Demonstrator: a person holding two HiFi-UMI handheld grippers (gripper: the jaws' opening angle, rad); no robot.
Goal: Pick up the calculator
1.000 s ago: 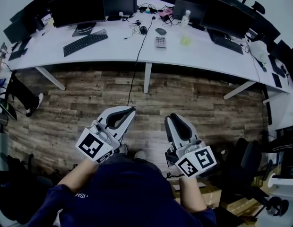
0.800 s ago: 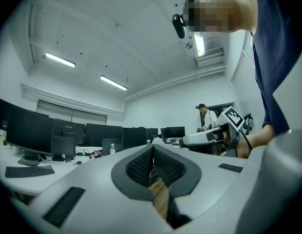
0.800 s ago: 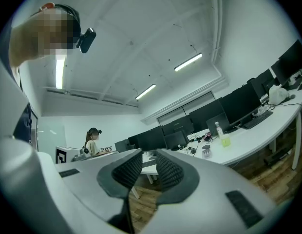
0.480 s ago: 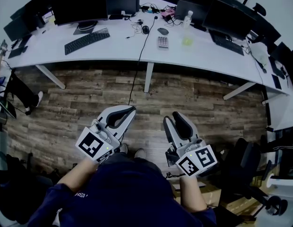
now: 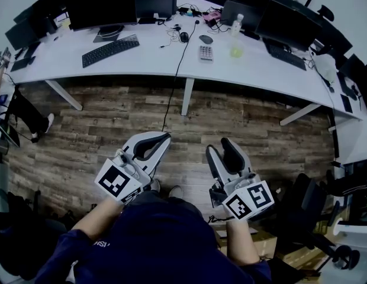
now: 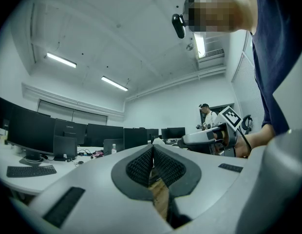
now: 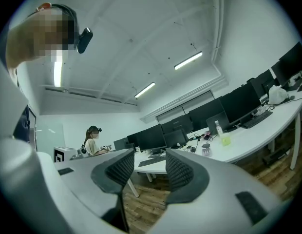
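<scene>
Grey pocket calculator [image 5: 206, 52] is seen on the long white desk [image 5: 142, 64] at the far side — well apart from both tools. Left gripper [image 5: 166, 137] is held clenched, empty; on the right gripper [image 5: 222, 145] the jaws have just been opening, nothing between them — presumably readied for the grasp.

Standing in an open office. Facing a long white desk [image 5: 142, 63] carrying monitors [image 5: 100, 6], keyboards [image 5: 110, 51] and a mouse [image 5: 206, 39]. Looking across a wood-plank floor [image 5: 112, 123] under ceiling strip lights [image 6: 61, 60].

Left gripper [image 6: 152, 151] jaws closed and empty, monitors [image 6: 30, 129] along desk [image 6: 5, 158] behind
</scene>
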